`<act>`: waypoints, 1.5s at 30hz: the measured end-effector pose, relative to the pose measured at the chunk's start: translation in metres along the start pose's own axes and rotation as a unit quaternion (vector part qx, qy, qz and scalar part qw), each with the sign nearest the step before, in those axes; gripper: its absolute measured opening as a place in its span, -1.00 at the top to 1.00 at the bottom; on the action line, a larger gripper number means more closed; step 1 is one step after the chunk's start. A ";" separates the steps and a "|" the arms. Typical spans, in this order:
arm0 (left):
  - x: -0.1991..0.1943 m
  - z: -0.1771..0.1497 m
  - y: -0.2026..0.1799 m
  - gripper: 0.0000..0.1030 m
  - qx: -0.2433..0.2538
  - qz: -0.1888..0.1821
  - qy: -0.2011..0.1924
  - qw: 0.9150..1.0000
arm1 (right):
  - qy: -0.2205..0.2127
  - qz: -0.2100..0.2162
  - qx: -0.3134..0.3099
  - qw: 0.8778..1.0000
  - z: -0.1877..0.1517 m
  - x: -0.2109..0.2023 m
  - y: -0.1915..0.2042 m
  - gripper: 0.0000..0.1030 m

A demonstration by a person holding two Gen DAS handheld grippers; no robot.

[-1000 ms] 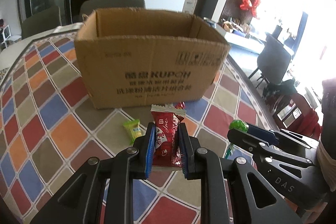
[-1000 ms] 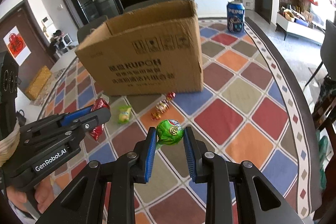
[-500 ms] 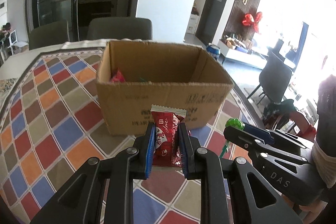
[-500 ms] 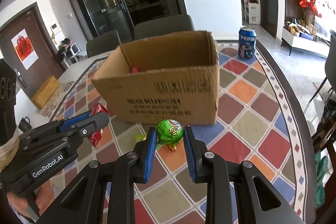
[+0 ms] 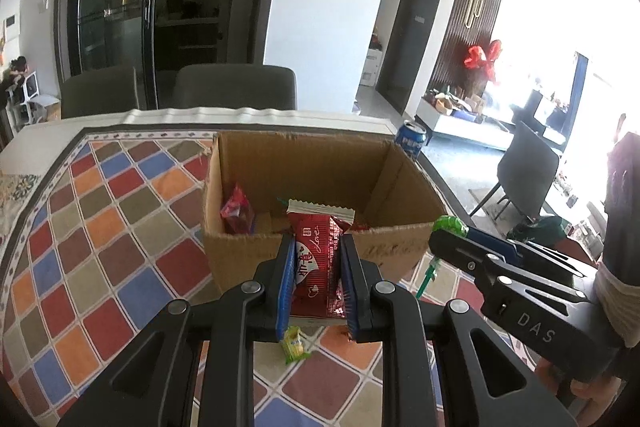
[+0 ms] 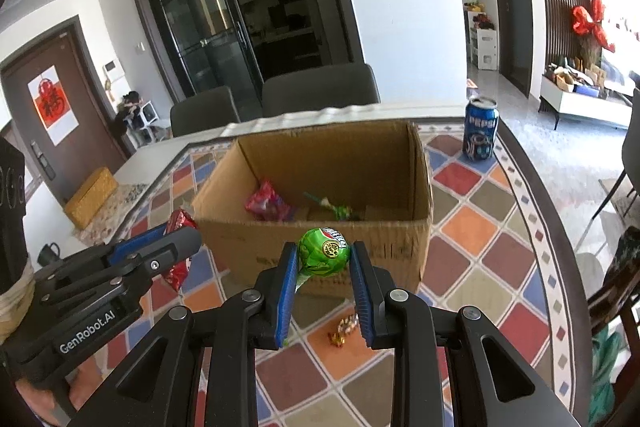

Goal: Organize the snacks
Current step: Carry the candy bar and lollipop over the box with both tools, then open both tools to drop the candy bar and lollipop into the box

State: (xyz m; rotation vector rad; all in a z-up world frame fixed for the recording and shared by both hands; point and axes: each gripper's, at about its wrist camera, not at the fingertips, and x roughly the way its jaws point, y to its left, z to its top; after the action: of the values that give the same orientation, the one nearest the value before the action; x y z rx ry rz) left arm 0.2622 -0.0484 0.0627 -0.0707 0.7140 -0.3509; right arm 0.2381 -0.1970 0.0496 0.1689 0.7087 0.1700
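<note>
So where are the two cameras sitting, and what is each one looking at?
Left wrist: sits on the left gripper, looks past its red snack packet into the cardboard box; the right gripper shows alongside.
Right wrist: sits on the right gripper, looks past its green lollipop at the box; a fingertip shows lower left.
Shared: box, Pepsi can, checkered tablecloth.

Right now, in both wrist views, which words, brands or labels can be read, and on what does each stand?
"Love": red snack packet clamped in the left gripper.
"PEPSI": blue soda can.
"GenRobot.AI": left gripper's black body, right wrist view.
"DAS": right gripper's black body, left wrist view.
Brown cardboard box print and green round lollipop emblem: too blurred.
</note>
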 end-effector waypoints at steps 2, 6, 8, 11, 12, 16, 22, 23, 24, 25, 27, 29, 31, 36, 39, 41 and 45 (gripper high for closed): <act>0.002 0.005 0.002 0.57 0.000 0.001 -0.003 1.000 | -0.005 -0.001 0.000 1.000 0.006 0.001 0.001 0.46; 0.007 0.013 0.007 0.57 -0.004 0.001 -0.005 1.000 | -0.013 0.000 -0.002 1.000 0.017 0.005 0.003 0.46; 0.010 0.018 0.009 0.57 -0.004 0.003 -0.007 1.000 | -0.016 0.001 -0.002 1.000 0.022 0.008 0.003 0.46; 0.017 0.025 0.012 0.57 -0.003 0.006 -0.006 1.000 | -0.018 0.003 0.002 1.000 0.030 0.015 0.003 0.46; 0.020 0.027 0.013 0.57 -0.003 0.006 -0.006 1.000 | -0.019 0.004 0.004 1.000 0.033 0.017 0.002 0.46; 0.031 0.035 0.016 0.57 0.001 0.010 -0.003 1.000 | -0.018 0.009 0.011 1.000 0.039 0.027 0.000 0.46; 0.044 0.044 0.017 0.57 0.001 0.012 0.006 1.000 | -0.015 0.004 0.017 1.000 0.049 0.040 -0.005 0.46; 0.047 0.046 0.018 0.57 0.000 0.012 0.009 1.000 | -0.015 0.003 0.019 1.000 0.051 0.041 -0.005 0.46; 0.050 0.047 0.018 0.57 -0.002 0.011 0.010 1.000 | -0.014 0.002 0.020 1.000 0.052 0.044 -0.006 0.46; 0.053 0.049 0.018 0.57 -0.003 0.011 0.013 1.000 | -0.014 0.001 0.020 1.000 0.054 0.046 -0.006 0.46; 0.058 0.052 0.019 0.56 -0.004 0.010 0.018 1.000 | -0.012 -0.002 0.021 1.000 0.057 0.049 -0.006 0.46; 0.061 0.055 0.019 0.46 -0.008 0.013 0.019 1.000 | -0.012 -0.006 0.023 1.000 0.059 0.052 -0.007 0.44; 0.060 0.056 0.018 0.19 -0.005 0.019 0.012 1.000 | -0.011 -0.018 0.021 1.000 0.061 0.055 -0.007 0.24; 0.052 0.049 0.015 0.08 0.005 0.040 0.005 0.999 | -0.012 -0.031 0.021 0.999 0.057 0.053 -0.010 0.12; 0.046 0.042 0.014 0.08 0.005 0.038 0.005 0.999 | -0.015 -0.028 0.022 0.999 0.051 0.047 -0.010 0.12; 0.042 0.037 0.015 0.08 0.005 0.036 0.004 0.999 | -0.019 -0.028 0.016 0.999 0.046 0.042 -0.008 0.12; 0.032 0.028 0.015 0.08 0.004 0.033 0.001 0.999 | -0.024 -0.024 0.008 0.999 0.037 0.032 -0.003 0.12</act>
State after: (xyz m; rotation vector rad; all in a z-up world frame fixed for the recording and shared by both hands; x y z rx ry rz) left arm 0.3071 -0.0462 0.0605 -0.0386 0.7155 -0.2898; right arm 0.2865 -0.1968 0.0567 0.1698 0.6658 0.1145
